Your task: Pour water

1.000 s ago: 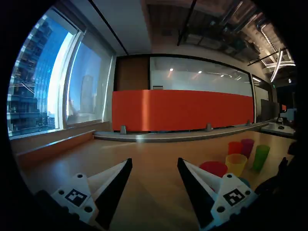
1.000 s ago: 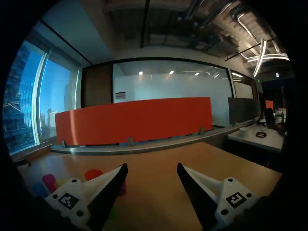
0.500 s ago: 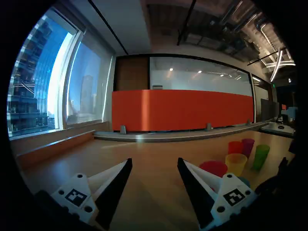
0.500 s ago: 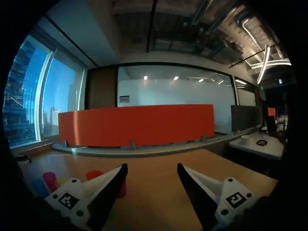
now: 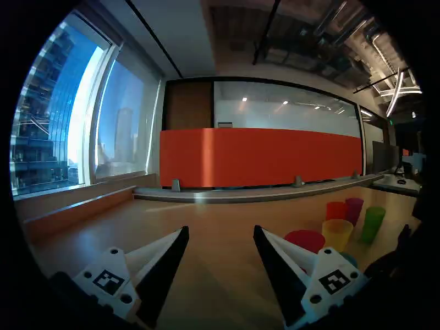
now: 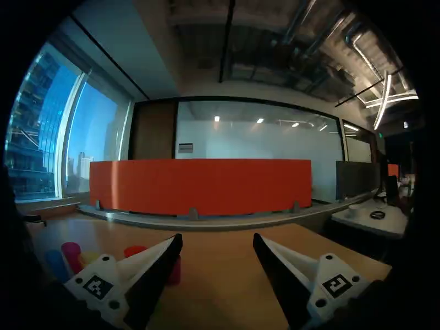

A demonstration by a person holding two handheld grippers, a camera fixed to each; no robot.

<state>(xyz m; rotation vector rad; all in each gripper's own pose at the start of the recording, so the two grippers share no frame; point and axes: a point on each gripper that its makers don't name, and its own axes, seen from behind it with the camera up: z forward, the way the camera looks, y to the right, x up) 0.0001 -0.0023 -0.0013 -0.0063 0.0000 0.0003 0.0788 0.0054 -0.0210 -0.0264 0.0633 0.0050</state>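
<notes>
Both tongs are open wide and hold nothing. The colored cups [image 5: 337, 234] stand upright on the wooden table [image 5: 220, 212]. They are right of the left gripper [image 5: 220, 228] and left of the right gripper [image 6: 217, 236], so between them.

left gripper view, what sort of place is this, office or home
Most likely an office, high up in a tower: a long wooden desk backed by an orange divider, a glass wall behind it, and tall windows looking onto high-rises.
</notes>
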